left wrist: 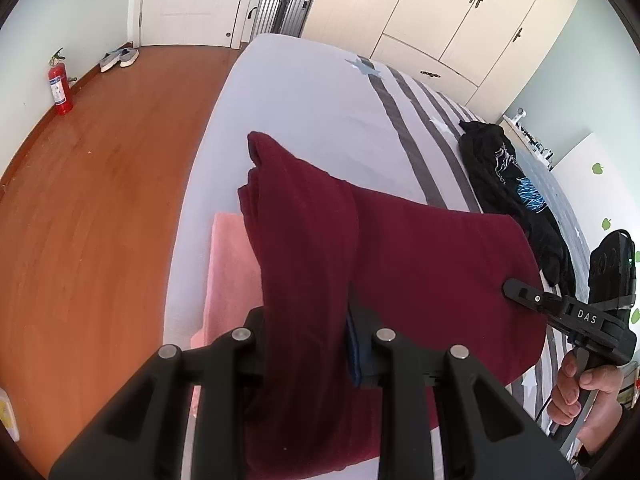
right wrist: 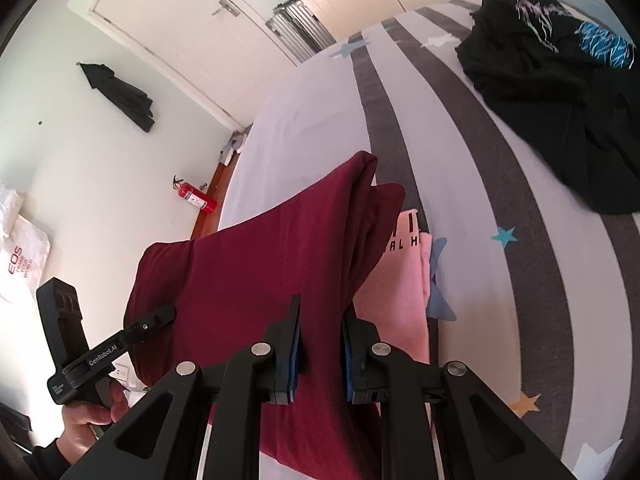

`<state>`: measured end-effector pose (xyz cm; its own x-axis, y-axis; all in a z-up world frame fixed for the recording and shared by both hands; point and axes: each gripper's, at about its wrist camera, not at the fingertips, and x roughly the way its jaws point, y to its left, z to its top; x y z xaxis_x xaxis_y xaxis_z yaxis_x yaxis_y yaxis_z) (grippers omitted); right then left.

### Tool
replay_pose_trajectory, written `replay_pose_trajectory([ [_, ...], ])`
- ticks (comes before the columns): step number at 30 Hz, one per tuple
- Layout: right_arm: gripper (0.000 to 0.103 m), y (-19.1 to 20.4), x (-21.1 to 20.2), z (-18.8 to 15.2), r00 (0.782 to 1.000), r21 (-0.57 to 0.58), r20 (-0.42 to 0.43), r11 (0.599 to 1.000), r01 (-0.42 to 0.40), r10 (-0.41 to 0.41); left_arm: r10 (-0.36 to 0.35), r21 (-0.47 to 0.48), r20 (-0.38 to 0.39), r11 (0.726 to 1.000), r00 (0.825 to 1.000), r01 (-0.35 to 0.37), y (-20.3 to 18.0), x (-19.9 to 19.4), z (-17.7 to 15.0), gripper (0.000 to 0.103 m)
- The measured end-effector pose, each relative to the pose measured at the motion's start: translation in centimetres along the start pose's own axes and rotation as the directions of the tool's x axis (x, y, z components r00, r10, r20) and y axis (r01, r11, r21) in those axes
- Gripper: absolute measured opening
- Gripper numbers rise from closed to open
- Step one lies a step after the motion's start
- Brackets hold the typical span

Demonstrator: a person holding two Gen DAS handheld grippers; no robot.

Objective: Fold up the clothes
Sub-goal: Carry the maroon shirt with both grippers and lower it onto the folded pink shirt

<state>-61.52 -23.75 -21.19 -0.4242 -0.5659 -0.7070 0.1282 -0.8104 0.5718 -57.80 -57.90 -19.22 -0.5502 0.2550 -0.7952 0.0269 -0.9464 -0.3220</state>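
A folded dark red garment [left wrist: 400,264] hangs lifted above the bed, stretched between both grippers. My left gripper [left wrist: 304,344] is shut on one end of it, cloth bunched between the pads. My right gripper [right wrist: 320,356] is shut on the other end of the red garment [right wrist: 248,280]. Each gripper shows in the other's view: the right one [left wrist: 520,292] at the right edge, the left one [right wrist: 160,316] at lower left. A folded pink garment [right wrist: 400,280] lies on the bed beneath; it also shows in the left wrist view [left wrist: 228,272].
A crumpled black garment with a blue print [right wrist: 560,92] lies farther along the striped, star-patterned bed [right wrist: 480,168]. Wooden floor [left wrist: 100,200] lies left of the bed, with a red fire extinguisher [left wrist: 60,88], shoes [left wrist: 120,58], a suitcase [left wrist: 280,4] and white wardrobes [left wrist: 460,12].
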Motion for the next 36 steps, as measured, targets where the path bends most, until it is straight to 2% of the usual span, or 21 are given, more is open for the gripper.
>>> replay_pose_trajectory([
  [4,0.014,0.0,0.6,0.0,1.0,-0.011,-0.007,1.0,0.003,-0.004,-0.019,-0.033,-0.018,0.999,1.0,0.019,0.7,0.8,-0.5,0.022],
  [12,0.014,-0.3,0.8,0.3,1.0,-0.022,-0.014,1.0,0.013,-0.013,-0.034,-0.037,-0.014,0.999,0.999,0.033,0.9,1.3,-0.6,0.022],
  [36,0.014,-1.0,1.6,0.3,1.0,-0.006,-0.007,1.0,0.025,-0.025,-0.024,-0.031,0.016,0.999,1.0,0.024,0.7,1.6,0.0,0.022],
])
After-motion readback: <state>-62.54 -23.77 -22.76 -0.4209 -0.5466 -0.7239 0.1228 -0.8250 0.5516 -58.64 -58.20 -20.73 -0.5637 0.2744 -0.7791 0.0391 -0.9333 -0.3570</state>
